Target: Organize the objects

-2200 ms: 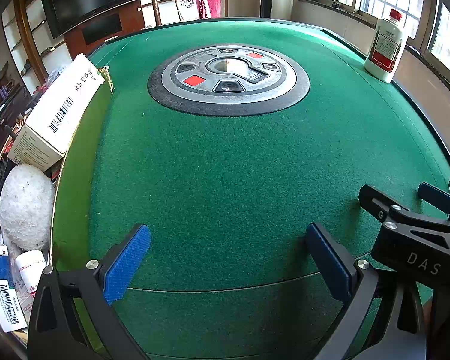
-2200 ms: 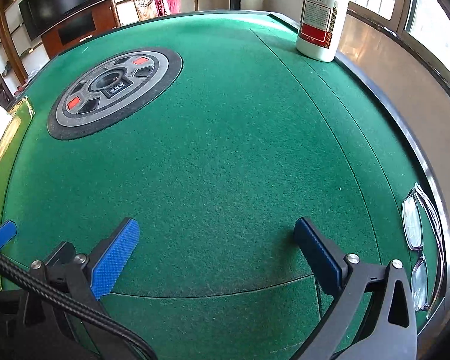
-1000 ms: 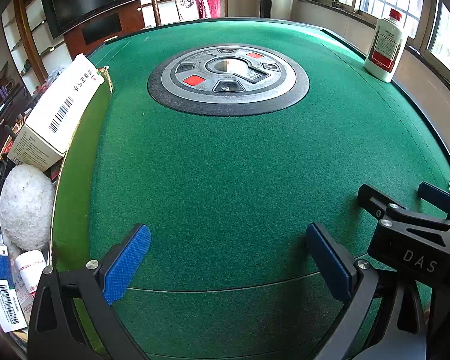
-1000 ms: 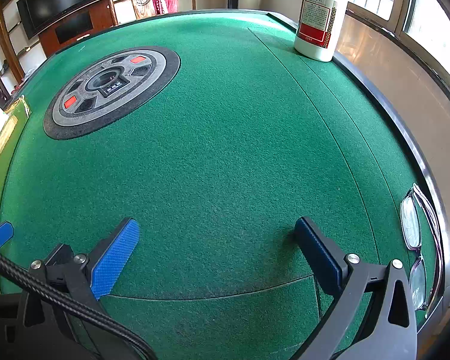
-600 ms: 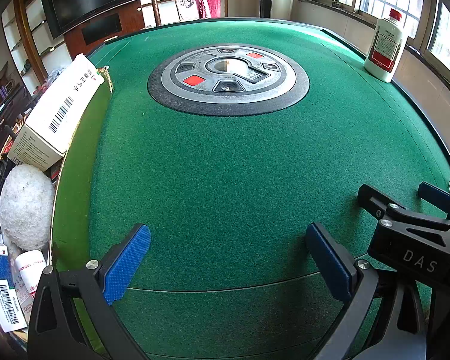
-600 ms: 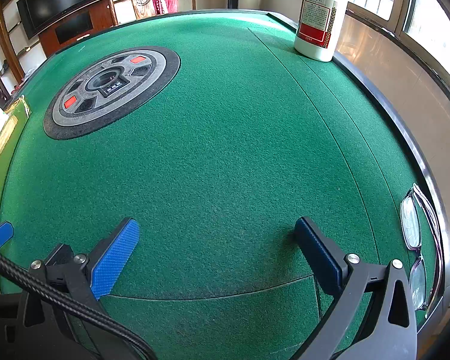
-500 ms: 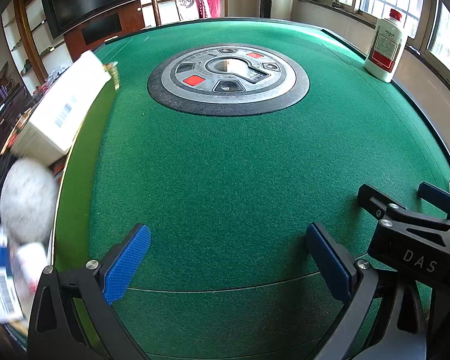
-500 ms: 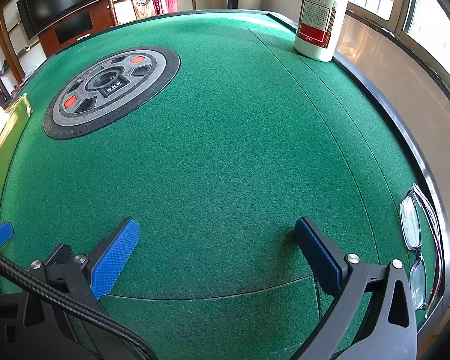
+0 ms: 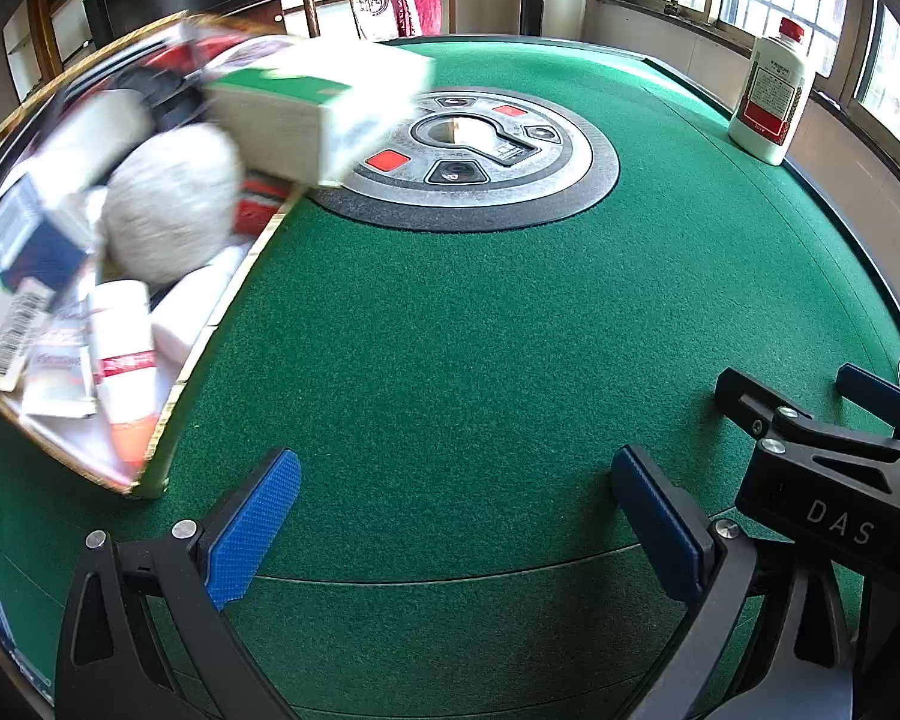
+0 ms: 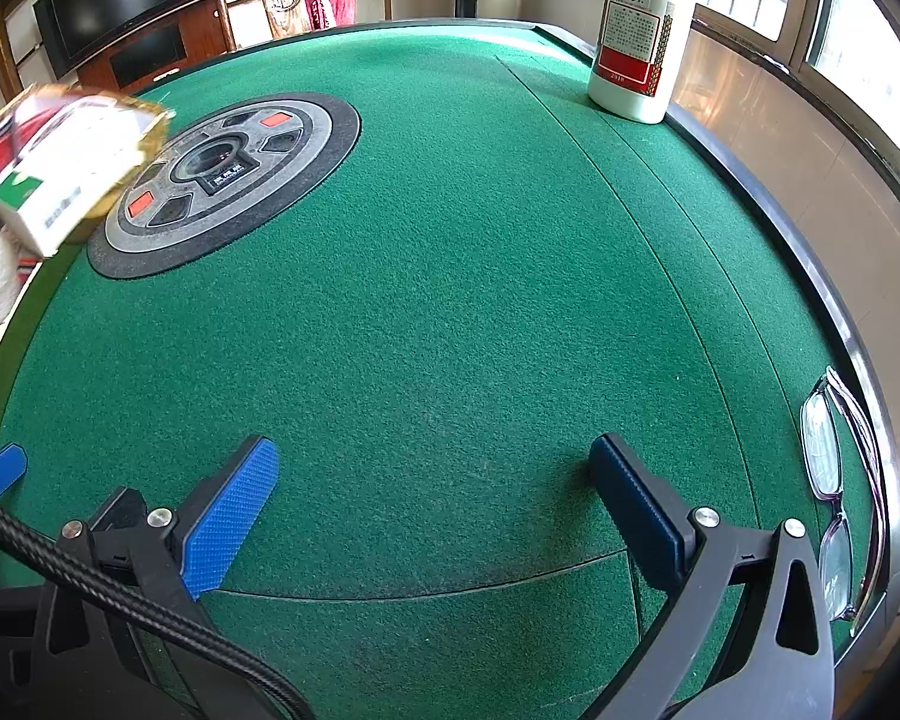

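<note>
Green felt covers the tabletop (image 10: 480, 276); I keep both claws spread and empty, left claw (image 9: 456, 528) and right claw (image 10: 432, 510) low near its front edge. A blurred tray (image 9: 168, 420) of boxes sits left, likely the sorting bin. Bottle (image 10: 636, 30) and glasses (image 10: 834, 480) wait right. I read "DAS" on the right claw's body.

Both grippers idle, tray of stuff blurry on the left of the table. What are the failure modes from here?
1. The tray is heaped and motion-blurred; the white-and-green box on top juts over the rim toward the table's centre console and may slide off.
2. The eyeglasses lie at the table's right edge beside the open right gripper; a careless sweep might knock them off.
3. The tall white bottle stands near the far edge and might tip.
</note>
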A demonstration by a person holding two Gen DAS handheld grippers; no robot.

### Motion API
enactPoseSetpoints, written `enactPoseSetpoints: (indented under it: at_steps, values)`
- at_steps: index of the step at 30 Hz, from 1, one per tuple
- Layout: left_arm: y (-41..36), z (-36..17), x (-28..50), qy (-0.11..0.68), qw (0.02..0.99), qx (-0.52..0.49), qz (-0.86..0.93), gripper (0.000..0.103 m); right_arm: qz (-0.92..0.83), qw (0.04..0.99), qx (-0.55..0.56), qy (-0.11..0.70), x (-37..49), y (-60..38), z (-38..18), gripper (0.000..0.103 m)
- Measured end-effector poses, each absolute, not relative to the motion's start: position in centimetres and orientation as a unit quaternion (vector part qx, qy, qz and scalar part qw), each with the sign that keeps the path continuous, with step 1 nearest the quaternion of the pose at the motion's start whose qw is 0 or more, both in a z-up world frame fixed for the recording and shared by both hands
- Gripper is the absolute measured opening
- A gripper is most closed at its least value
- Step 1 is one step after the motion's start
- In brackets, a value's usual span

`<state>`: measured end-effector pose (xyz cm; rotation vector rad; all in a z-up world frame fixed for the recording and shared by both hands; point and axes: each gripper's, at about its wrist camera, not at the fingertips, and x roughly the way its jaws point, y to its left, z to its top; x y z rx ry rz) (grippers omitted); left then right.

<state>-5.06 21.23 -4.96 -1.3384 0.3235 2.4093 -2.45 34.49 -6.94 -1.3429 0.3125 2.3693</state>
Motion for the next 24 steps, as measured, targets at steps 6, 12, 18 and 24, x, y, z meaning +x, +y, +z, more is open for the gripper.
enactPoseSetpoints:
  at_steps: [6, 12, 18, 24]
  values:
    - [21.2, -4.97, -5.05, 0.115, 0.183, -0.474, 0.854, 0.102, 0.847, 0.199, -0.48, 0.112, -2.47, 34.47, -6.94, 0.103]
    - [21.23, -5.08, -5.26, 0.115, 0.183, -0.474, 0.853, 0.102, 0.847, 0.199, -0.48, 0.112, -2.47, 34.48, -6.96, 0.103]
    - [21.11, -4.98, -5.02, 0.114, 0.182, -0.474, 0.854, 0.102, 0.847, 0.2, -0.48, 0.112, -2.48, 34.35, -6.95, 0.103]
    - [21.19, -5.42, -5.73, 0.114, 0.182, -0.474, 0.854, 0.102, 0.847, 0.201, -0.48, 0.112, -2.46, 34.21, -6.9, 0.103]
